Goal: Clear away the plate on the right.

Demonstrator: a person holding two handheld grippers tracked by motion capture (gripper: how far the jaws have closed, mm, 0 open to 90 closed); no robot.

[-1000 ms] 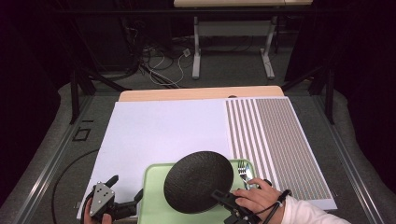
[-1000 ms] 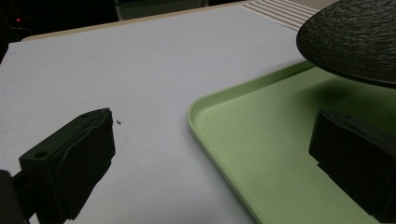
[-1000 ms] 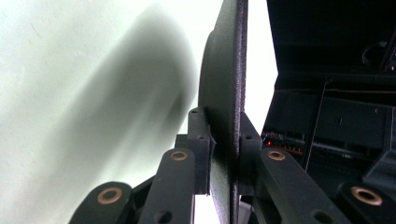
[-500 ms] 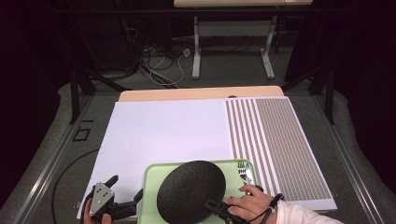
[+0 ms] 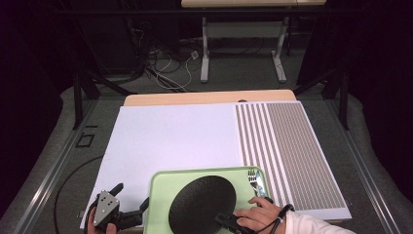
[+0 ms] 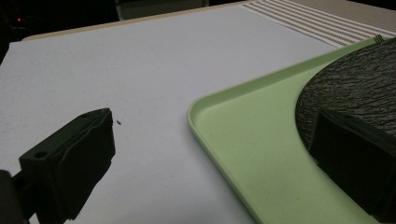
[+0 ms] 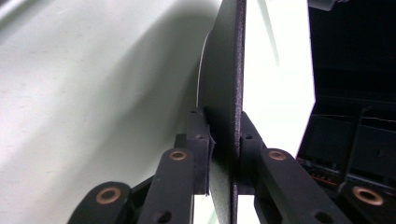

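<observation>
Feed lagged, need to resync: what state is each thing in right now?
Round black textured plate: over the tray, edge clamped.
Pale green plastic tray: flat on the mat.
Silver metal fork: lying in the tray.
Right gripper: fingers shut on the plate.
Left gripper: fingers open, empty.

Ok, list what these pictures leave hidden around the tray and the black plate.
- Fork: high view, handle covered by the right hand.
- Tray: high view, near edge cut off by the frame.
- Plate: right gripper view, seen edge-on; its face cannot be made out.
- Plate's underside: every view, hidden.

Table (image 5: 204,98) with mat (image 5: 175,136), tray (image 5: 163,195)
</observation>
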